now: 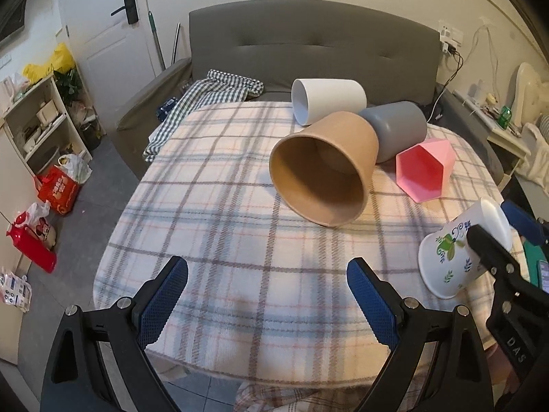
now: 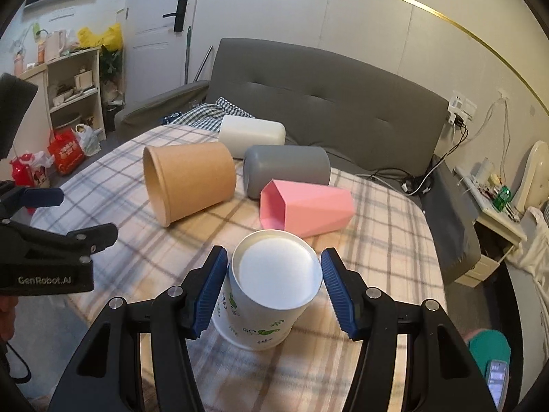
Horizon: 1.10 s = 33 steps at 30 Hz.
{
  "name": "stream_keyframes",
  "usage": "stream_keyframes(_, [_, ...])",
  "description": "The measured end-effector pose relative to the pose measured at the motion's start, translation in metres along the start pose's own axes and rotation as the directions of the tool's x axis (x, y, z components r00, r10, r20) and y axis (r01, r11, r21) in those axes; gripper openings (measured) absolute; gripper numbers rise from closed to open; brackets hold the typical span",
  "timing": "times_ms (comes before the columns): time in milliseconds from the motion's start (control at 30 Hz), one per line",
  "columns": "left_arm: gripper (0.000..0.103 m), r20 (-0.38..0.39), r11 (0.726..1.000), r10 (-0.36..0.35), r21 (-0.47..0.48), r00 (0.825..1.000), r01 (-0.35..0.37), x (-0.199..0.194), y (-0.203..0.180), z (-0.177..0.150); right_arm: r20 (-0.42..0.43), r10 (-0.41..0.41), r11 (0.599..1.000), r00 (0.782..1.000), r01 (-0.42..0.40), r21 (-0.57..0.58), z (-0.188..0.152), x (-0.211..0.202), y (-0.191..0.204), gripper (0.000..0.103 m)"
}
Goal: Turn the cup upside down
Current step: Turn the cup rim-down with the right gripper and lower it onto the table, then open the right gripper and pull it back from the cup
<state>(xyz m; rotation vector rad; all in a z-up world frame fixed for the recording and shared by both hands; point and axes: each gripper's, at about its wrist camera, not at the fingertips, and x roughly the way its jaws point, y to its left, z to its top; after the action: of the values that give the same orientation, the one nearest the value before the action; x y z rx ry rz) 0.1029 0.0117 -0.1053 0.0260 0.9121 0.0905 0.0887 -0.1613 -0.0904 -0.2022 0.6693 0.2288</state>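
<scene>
A white paper cup with green and blue print (image 2: 271, 295) stands upside down on the plaid tablecloth (image 2: 377, 257), its flat base facing up. My right gripper (image 2: 274, 288) is open, with a blue pad on each side of the cup and small gaps between. The cup also shows in the left wrist view (image 1: 456, 257), with the right gripper's fingers (image 1: 487, 247) around it. My left gripper (image 1: 267, 295) is open and empty above the near part of the table. It also shows at the left of the right wrist view (image 2: 82, 237).
Four other cups lie on their sides further back: a brown paper one (image 1: 326, 168), a white one (image 1: 326, 99), a grey one (image 1: 398, 130) and a pink faceted one (image 1: 425, 171). A grey sofa (image 1: 308, 41) stands behind the table. Shelves and bags are at the left.
</scene>
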Motion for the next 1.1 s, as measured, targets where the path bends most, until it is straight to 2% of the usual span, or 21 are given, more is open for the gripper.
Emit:
stream_keyframes(200, [0.097,0.002,1.0,0.0,-0.003,1.0,0.0,-0.006,0.001,0.001,-0.027,0.053,0.998,0.998,-0.052,0.035,0.0,-0.003,-0.001,0.057])
stream_keyframes(467, [0.097,0.013,1.0,0.004,0.001,1.0,-0.004,-0.016,-0.002,0.002,-0.046,0.076,0.994,0.996,-0.073,0.08,-0.001,-0.007,-0.003,0.057])
stream_keyframes(533, [0.097,0.021,1.0,0.005,0.001,1.0,-0.005,-0.021,-0.003,0.002,-0.052,0.072,0.994,0.996,-0.068,0.09,0.0,-0.009,-0.005,0.063])
stream_keyframes(667, [0.097,0.042,1.0,0.0,0.002,0.999,0.0,-0.034,-0.007,0.005,-0.028,0.076,0.991,0.997,-0.073,0.11,0.004,-0.022,-0.01,0.064])
stream_keyframes(933, [0.097,0.149,1.0,-0.017,0.006,0.989,0.016,-0.085,-0.015,0.015,0.062,0.054,0.987,0.997,-0.062,0.149,0.019,-0.067,-0.03,0.064])
stream_keyframes(1100, [0.097,0.278,0.997,-0.078,0.014,0.957,0.077,-0.129,-0.02,0.01,0.138,0.034,0.982,0.99,-0.059,0.181,0.02,-0.108,-0.045,0.068])
